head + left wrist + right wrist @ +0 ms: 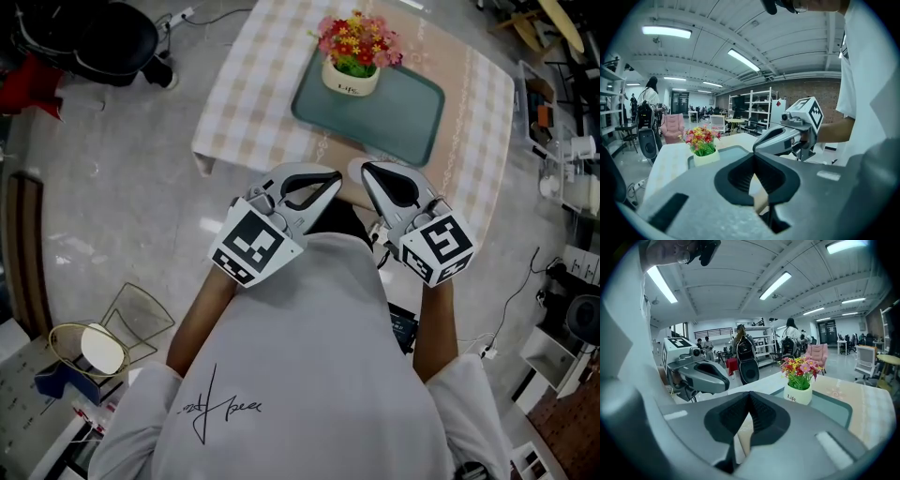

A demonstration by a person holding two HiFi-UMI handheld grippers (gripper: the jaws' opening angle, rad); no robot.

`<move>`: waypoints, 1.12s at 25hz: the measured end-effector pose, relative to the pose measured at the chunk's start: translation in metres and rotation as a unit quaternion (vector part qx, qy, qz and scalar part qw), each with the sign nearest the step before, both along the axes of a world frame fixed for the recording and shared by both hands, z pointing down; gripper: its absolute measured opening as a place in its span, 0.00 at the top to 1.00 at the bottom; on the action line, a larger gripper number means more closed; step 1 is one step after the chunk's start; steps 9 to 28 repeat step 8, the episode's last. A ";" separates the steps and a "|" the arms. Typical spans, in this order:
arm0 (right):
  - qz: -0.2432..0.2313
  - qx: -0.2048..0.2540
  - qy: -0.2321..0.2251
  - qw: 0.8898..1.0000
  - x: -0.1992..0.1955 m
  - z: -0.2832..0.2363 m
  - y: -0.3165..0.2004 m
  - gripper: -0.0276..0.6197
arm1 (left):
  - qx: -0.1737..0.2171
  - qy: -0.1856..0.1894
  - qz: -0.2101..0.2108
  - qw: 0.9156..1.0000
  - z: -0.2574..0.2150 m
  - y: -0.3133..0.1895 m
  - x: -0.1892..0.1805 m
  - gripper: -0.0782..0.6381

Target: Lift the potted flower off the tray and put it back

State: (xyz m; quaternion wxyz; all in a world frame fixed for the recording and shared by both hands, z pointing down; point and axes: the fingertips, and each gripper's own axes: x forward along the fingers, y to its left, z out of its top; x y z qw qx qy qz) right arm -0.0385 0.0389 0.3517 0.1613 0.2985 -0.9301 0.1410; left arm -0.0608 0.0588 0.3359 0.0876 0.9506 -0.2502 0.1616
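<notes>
A white pot of red, pink and yellow flowers stands at the far left end of a teal tray on the checked table. The pot of flowers shows ahead in the left gripper view and the pot of flowers in the right gripper view, upright on the tray. My left gripper and right gripper hover side by side at the table's near edge, short of the tray. Both are shut and hold nothing.
The table has a checked cloth with floor all round it. A black chair stands at the far left, a wire basket and clutter at the near left. Shelves and cables line the right side.
</notes>
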 end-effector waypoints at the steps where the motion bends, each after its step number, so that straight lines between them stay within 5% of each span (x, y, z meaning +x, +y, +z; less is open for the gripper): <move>1: -0.001 0.001 0.000 1.000 -0.002 0.000 0.003 0.95 | 0.001 -0.001 0.001 1.000 0.000 0.003 -0.002 0.89; 28: -0.007 0.005 0.005 1.000 -0.014 -0.003 0.027 0.95 | -0.008 0.003 0.015 1.000 -0.005 0.032 -0.005 0.89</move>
